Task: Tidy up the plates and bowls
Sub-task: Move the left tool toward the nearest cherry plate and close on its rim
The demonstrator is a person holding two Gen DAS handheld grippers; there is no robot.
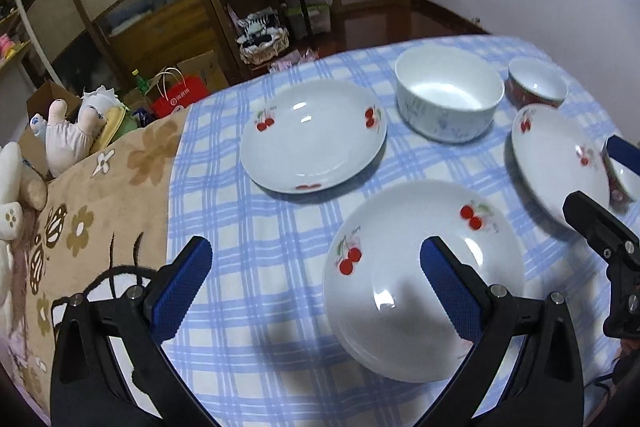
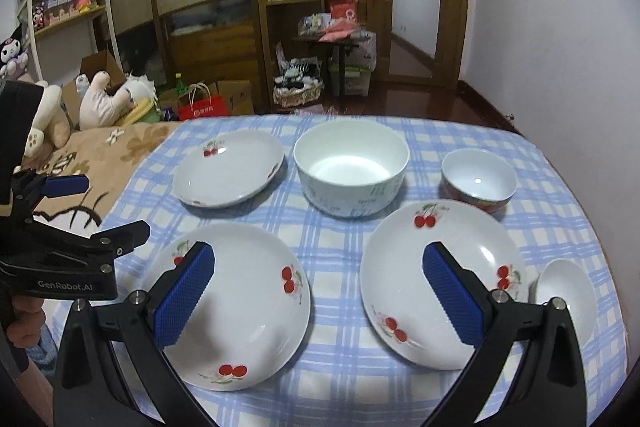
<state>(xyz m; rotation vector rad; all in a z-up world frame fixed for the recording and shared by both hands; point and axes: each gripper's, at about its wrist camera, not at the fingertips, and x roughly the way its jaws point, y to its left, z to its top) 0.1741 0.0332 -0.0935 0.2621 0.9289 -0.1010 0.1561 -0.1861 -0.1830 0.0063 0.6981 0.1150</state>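
Observation:
Three white cherry-print plates lie on the blue checked tablecloth [image 1: 248, 227]: one far left [image 1: 312, 135] [image 2: 228, 167], one near left [image 1: 380, 287] [image 2: 248, 307], one near right [image 1: 556, 163] [image 2: 400, 267]. A large white bowl [image 1: 448, 99] [image 2: 352, 163] stands at the back, with a small red-sided bowl [image 1: 536, 87] [image 2: 478, 179] to its right. Another small bowl [image 2: 568, 299] [image 1: 624, 179] sits by the near right plate. My left gripper [image 1: 316, 263] [image 2: 116, 205] hovers open over the near left plate's left edge. My right gripper [image 2: 320, 267] [image 1: 592, 173] hangs open between the two near plates. Neither holds anything.
A beige flowered cover [image 1: 100, 207] lies left of the tablecloth, with plush toys [image 1: 76, 131] and boxes beyond it. Wooden cabinets, shelves and a cluttered small table [image 2: 336, 39] stand behind. A white wall [image 2: 560, 47] runs along the right side.

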